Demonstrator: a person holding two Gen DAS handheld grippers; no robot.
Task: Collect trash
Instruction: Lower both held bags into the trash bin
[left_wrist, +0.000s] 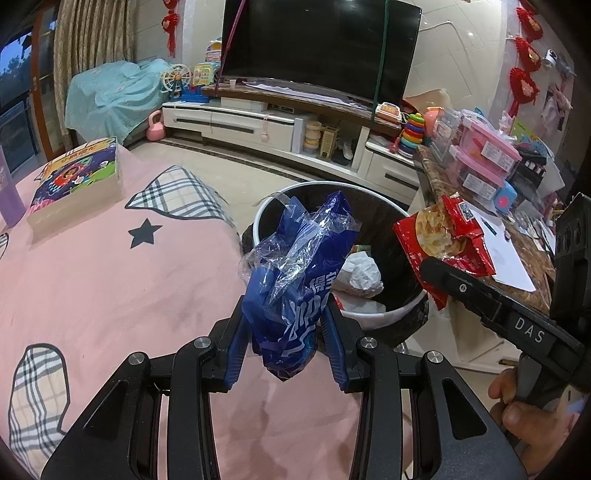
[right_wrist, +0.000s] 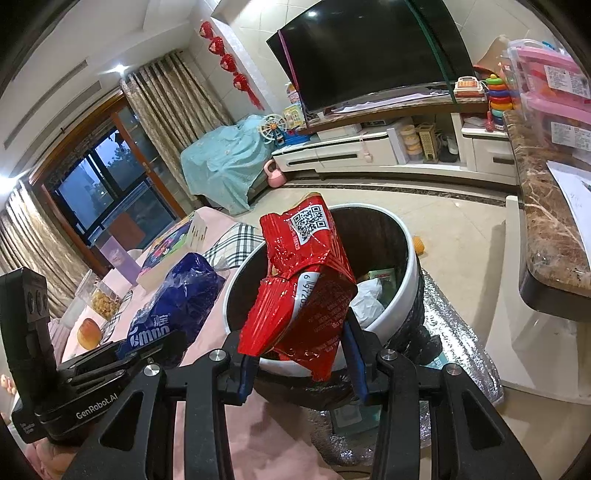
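My left gripper (left_wrist: 284, 321) is shut on a crumpled blue plastic wrapper (left_wrist: 295, 273) and holds it over the near rim of the white trash bin (left_wrist: 384, 314). My right gripper (right_wrist: 299, 343) is shut on a red snack bag (right_wrist: 306, 291) and holds it above the bin (right_wrist: 410, 295). The bin has a black liner and holds white crumpled paper (left_wrist: 364, 273). The red bag (left_wrist: 443, 236) and the right gripper's arm show at the right of the left wrist view. The blue wrapper (right_wrist: 177, 299) shows at the left of the right wrist view.
A pink tablecloth (left_wrist: 110, 288) covers the table, with a picture-book box (left_wrist: 77, 177) and a purple cup (left_wrist: 7, 184) on it. An apple (right_wrist: 88, 332) and a snack bowl (right_wrist: 105, 301) stand further off. A marble counter (right_wrist: 546, 229) with pink boxes is on the right. The TV stand (left_wrist: 266, 122) is behind.
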